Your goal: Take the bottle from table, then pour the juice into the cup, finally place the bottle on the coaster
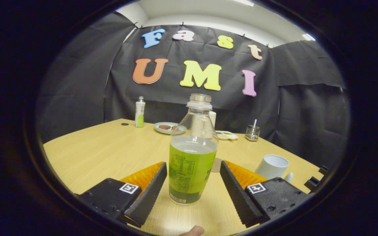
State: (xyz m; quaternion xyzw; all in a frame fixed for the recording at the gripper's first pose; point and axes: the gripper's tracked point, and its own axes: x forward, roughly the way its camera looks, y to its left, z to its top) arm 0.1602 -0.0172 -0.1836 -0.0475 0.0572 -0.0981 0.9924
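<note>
The claw is spread wide, the uncapped bottle upright between its fingers, untouched; the cup stands well apart near the table edge.

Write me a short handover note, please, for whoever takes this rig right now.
Gripper: open, fingers either side of the bottle, not visibly pressing on it.
Bottle: upright on the table, uncapped, green juice about halfway up.
Cup: beyond the right finger, upright; I can't see into it.
Coaster: apparently the flat disc just behind the bottle, mostly hidden.
Done: gripper lined up on the bottle.
Left: close, lift, pour into the cup, set the bottle on the coaster.
</note>
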